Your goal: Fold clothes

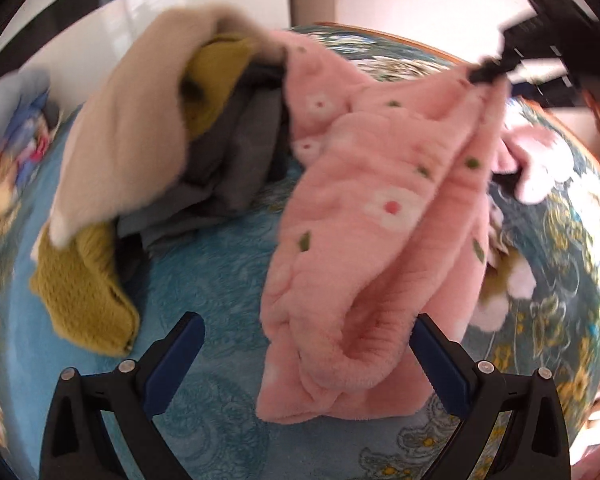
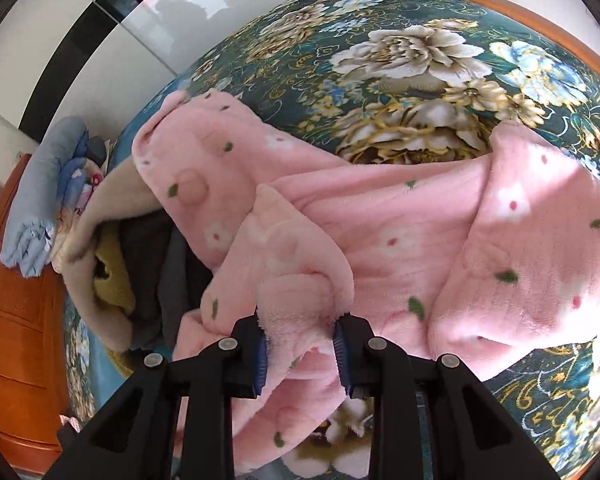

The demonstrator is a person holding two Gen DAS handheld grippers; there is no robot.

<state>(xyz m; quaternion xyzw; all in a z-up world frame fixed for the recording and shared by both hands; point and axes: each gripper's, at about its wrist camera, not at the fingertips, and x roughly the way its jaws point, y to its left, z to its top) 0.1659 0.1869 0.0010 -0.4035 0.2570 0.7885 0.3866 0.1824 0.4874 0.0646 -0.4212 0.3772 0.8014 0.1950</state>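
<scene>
Pink fleece dominates both views — a fluffy pink garment (image 1: pixel 364 216) (image 2: pixel 400 240) printed with white flowers and small green leaves lies rumpled on a bed covered by a teal floral blanket (image 1: pixel 220 272) (image 2: pixel 400 60). In the right wrist view, the right gripper (image 2: pixel 300 350) has its blue-padded fingers (image 2: pixel 260 354) pressed in on a bunched fold of that pink fleece, the cloth squeezed between them and rising in a ridge just ahead. The left wrist view shows the same gripper (image 1: pixel 488 74) far off at the upper right, blurred, pinching the garment's far edge.

The left gripper (image 1: pixel 308 360) hangs with its fingers spread wide apart, holding nothing; the near hem of the pink garment lies between them, against the right-hand finger's pad and well clear of the other.

Beside the garment, on its left, sits a heap of other clothes: a cream fleece piece (image 1: pixel 128 128) (image 2: pixel 112 204) draped over a mustard knitted item (image 1: pixel 84 300) (image 2: pixel 112 280) and a grey cloth (image 1: pixel 240 144) (image 2: pixel 168 280). Farther off, light-blue bedding (image 2: pixel 40 200) rests by an orange-brown wooden board (image 2: pixel 16 320).
</scene>
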